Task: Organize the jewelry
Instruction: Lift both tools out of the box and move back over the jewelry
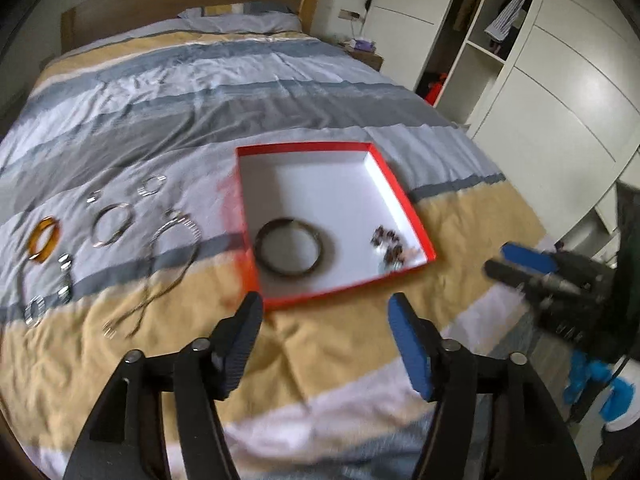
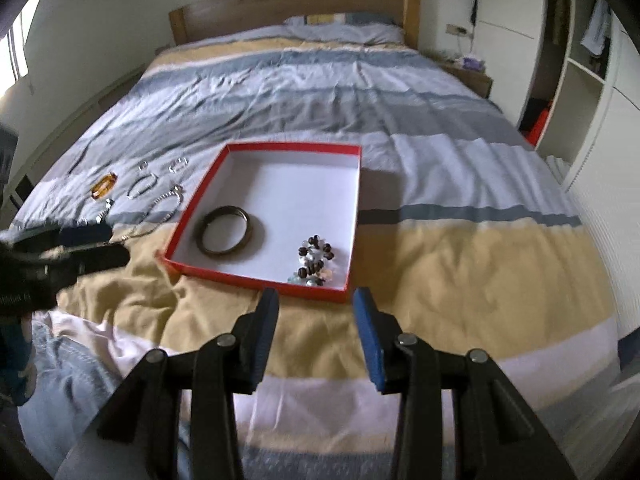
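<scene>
Red outside, white inside — the shallow box (image 2: 192, 208). In it a dark brown bangle (image 2: 223, 230) and a beaded bracelet (image 2: 316, 260) of dark brown, white and pale beads. Striped in grey-blue, pale lilac, sand yellow and white — the duvet (image 2: 460, 248). Amber-orange, the bangle (image 1: 43, 239) beside silvery pieces (image 1: 111, 224).

The red box (image 2: 354, 216) is lying open-topped on the bed (image 2: 460, 248), its low walls rimming a floor mostly bare behind the dark bangle (image 2: 224, 230) and bead bracelet (image 2: 316, 258). Left of it, loose jewelry (image 1: 116, 224) is crowding the cover. Right of the box the bedspread is lying clear. Both tongs are hanging above the near edge, nothing between their jaws.
</scene>
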`<move>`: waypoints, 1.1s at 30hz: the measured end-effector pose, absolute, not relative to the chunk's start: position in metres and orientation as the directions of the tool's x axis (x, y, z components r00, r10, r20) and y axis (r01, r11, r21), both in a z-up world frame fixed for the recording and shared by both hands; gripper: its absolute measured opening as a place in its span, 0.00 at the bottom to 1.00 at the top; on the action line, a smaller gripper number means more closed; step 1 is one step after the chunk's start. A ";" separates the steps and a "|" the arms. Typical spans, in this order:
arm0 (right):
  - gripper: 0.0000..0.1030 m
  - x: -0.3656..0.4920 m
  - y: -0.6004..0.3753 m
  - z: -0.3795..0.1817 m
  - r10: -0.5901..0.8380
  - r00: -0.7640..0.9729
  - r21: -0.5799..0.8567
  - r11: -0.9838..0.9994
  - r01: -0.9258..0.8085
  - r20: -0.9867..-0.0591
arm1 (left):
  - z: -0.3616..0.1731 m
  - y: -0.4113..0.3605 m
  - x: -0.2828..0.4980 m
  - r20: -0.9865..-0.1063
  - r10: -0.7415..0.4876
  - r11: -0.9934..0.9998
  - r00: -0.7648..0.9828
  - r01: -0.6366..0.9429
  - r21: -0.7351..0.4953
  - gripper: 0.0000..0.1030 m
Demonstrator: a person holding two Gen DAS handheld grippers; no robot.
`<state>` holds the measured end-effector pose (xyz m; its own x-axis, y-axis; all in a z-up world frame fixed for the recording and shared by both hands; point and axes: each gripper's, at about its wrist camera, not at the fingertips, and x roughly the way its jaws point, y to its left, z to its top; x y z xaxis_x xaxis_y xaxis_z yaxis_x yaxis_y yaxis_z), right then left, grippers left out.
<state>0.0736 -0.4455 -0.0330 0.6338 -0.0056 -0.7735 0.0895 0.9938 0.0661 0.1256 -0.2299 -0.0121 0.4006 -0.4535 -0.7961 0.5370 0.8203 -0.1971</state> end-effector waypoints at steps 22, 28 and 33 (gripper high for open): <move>0.37 -0.044 -0.344 0.067 0.105 0.804 0.168 0.986 -0.006 -0.586 | 0.063 -0.024 -0.005 -0.675 -0.239 0.969 0.698 0.221 -0.114 0.81; 0.42 -0.052 -0.317 0.082 0.147 0.810 0.205 0.978 -0.033 -0.568 | 0.075 -0.001 -0.024 -0.645 -0.186 0.982 0.741 0.158 -0.102 0.83; 0.44 -0.052 -0.291 0.089 0.170 0.810 0.194 0.978 -0.070 -0.561 | 0.076 0.005 -0.027 -0.635 -0.180 0.984 0.751 0.139 -0.114 0.83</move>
<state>-0.0522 -0.2911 0.0887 0.8103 0.1696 -0.5610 -0.0702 0.9784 0.1943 -0.0274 0.0053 0.0760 0.7510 -0.1797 -0.6354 0.1386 0.9837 -0.1144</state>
